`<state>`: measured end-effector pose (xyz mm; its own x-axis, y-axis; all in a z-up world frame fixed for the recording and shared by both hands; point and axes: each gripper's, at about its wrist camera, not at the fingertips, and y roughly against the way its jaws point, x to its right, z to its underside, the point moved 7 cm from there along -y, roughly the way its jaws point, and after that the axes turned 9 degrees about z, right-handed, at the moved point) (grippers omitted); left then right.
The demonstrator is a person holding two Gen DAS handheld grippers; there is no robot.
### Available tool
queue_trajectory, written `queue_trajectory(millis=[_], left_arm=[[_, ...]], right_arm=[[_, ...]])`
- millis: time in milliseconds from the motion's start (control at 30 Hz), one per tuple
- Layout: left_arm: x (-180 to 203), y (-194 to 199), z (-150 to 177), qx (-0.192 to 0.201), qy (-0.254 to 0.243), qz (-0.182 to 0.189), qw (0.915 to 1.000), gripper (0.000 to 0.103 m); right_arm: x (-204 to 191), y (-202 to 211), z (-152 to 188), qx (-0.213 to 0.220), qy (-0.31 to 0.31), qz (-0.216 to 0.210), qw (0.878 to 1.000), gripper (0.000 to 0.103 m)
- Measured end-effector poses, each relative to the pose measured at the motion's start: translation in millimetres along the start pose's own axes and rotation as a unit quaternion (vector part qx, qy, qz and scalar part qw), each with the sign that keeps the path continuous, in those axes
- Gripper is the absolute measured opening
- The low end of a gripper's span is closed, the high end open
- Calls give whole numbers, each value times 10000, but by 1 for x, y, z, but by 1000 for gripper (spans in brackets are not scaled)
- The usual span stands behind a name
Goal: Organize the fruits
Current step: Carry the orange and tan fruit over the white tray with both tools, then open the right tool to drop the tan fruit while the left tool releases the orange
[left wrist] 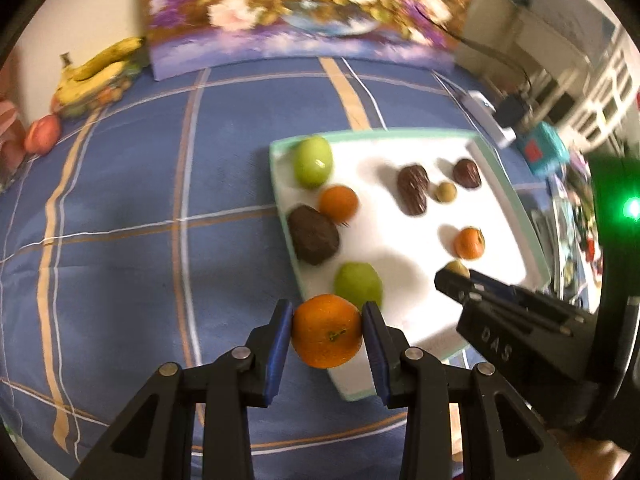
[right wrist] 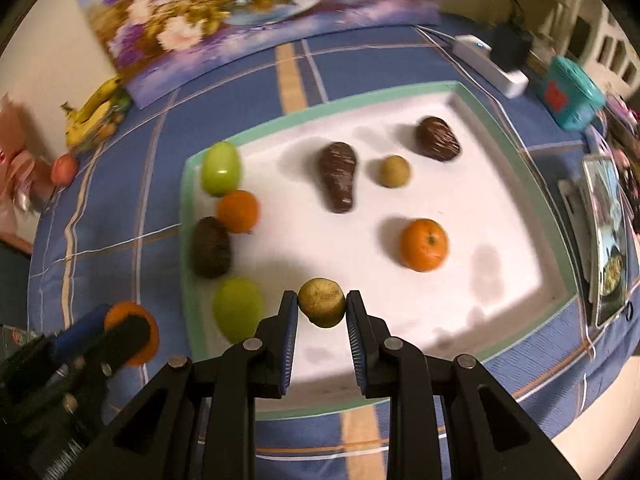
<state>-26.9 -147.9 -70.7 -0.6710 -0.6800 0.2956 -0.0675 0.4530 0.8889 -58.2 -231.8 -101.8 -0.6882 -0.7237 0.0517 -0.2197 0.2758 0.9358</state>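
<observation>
Both tools are matte black plastic. The left gripper (left wrist: 327, 334) has ribbed blue pads (left wrist: 276, 354) lining its fingers, silver round pivot pins (left wrist: 242, 353) and triangular cut-outs. The right gripper (right wrist: 322, 312) matches it; its side carries embossed lettering (left wrist: 496, 342), and a green light (left wrist: 633, 208) glows behind it.

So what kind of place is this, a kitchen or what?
Probably a home room, not clearly a kitchen: a checked blue tablecloth, a flower painting leaning on the wall, and bananas beside it.
</observation>
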Motion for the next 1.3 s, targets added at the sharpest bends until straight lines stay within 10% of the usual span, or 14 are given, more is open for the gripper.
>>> queue_trajectory(millis=[1300], left_arm=[[25,-67,24,-838,-444,-191,9953,39]], right_arm=[[33,-45,5,-725,-293,210,9967,26]])
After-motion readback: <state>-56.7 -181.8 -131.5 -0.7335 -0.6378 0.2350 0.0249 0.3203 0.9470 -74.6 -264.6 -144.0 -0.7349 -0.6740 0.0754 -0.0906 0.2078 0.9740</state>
